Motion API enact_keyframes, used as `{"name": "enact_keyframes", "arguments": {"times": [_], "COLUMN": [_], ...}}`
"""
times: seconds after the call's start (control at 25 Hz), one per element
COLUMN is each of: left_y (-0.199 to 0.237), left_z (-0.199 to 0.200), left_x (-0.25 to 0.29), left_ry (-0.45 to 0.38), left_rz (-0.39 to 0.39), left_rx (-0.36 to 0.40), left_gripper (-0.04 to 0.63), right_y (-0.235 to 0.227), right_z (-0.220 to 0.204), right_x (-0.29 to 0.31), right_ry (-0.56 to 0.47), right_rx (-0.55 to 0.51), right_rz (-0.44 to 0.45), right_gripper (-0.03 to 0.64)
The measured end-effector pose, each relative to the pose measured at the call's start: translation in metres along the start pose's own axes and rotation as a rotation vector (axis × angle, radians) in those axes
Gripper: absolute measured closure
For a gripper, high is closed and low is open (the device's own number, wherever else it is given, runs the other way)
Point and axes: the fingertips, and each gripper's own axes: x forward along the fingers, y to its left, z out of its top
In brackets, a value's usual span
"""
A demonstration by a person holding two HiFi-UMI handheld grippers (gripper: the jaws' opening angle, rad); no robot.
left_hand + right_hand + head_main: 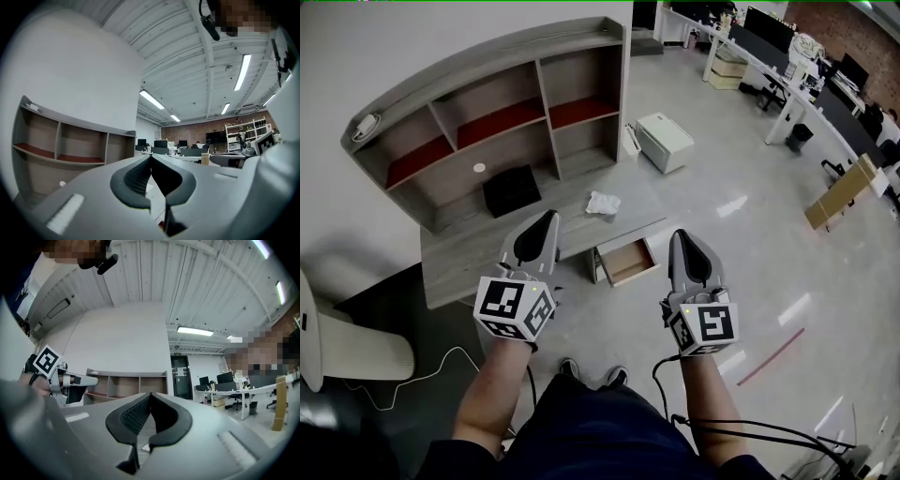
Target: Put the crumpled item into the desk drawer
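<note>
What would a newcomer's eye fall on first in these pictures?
The left gripper and the right gripper, each with a marker cube, fill the foreground of the head view, both shut and empty. Beyond them a white crumpled item lies on the grey desk, close to the open drawer below the desk's front edge.

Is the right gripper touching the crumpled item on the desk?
Apart. The head view shows a wide gap between the right gripper and the crumpled item.
</note>
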Motion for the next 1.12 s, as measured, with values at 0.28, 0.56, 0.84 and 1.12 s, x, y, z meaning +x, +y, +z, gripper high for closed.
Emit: {"name": "enact_keyframes", "arguments": {"times": [0.28,0.56,0.84,1.12], "left_y": [-0.012,0.008,0.052,0.090], "left_z": [-0.007,-0.021,-0.039,-0.063], "left_x": [-0.003,0.014,0.066,0.123], "left_ry": [-0.005,-0.011,0.019,0.059], "left_rz": [0.020,0.017,-0.026,-0.109], "left_rx": [0.007,-0.012,-0.032,-0.049], "left_gripper": [0.591,0.591,0.591,0.591], "right_y": [-0.017,-0.018,-0.020,-0.024], "right_z": [-0.011,-0.029,-0.047,-0.073], "right_x": [0.004,0.032,0.091,0.145], "right_ry": [0.016,0.039,0.079,0.143], "right_rx": [0.027,0.036,0.017,0.008], "right_rz": [0.020,0.029,-0.014,-0.083], "right_gripper": [0.609,0.609,0.609,0.609]}}
